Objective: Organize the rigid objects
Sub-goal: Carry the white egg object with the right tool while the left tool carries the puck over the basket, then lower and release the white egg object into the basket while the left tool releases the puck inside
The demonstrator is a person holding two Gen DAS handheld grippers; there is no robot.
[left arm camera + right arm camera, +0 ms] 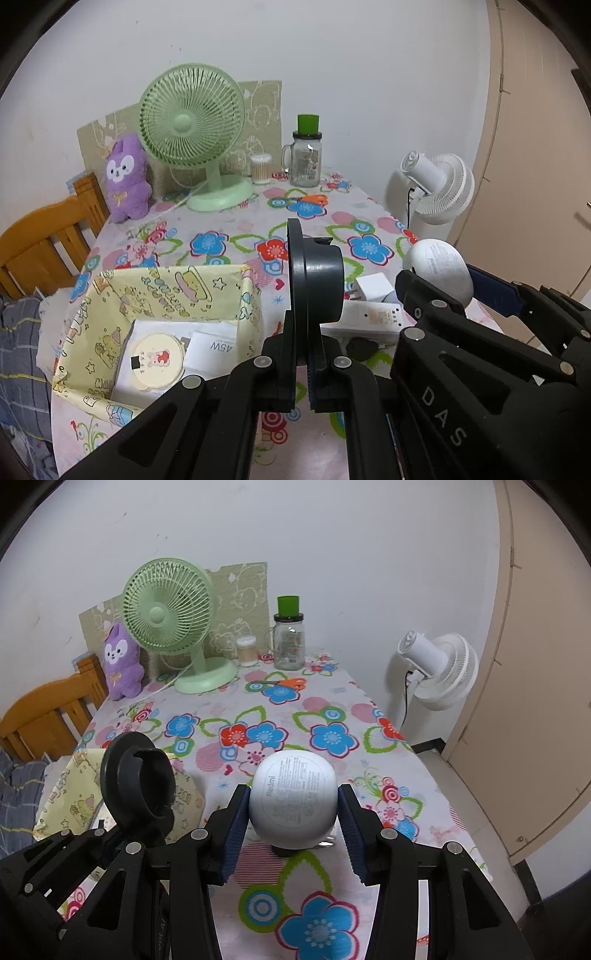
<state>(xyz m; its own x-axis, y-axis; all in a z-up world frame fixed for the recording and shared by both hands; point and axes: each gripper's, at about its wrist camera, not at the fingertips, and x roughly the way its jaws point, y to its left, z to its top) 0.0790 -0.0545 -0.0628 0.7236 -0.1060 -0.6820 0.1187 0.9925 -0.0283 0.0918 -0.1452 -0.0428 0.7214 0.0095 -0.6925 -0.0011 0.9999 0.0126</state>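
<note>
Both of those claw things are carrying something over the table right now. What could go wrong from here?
The right tool pinches a smooth, rounded white Redmi case by its curved sides only, so it might squirt out. The left tool grips the black round holder by its thin flange, so it could twist. The yellow fabric box already holds things, so dropped items may land crooked.

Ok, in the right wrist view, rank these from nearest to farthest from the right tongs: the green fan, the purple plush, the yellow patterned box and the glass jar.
From the right tongs:
1. Yellow patterned box, close on the left, near edge of the table.
2. Purple plush, far left, and green fan, back left: too close to call.
3. Glass jar, back centre by the wall.
</note>
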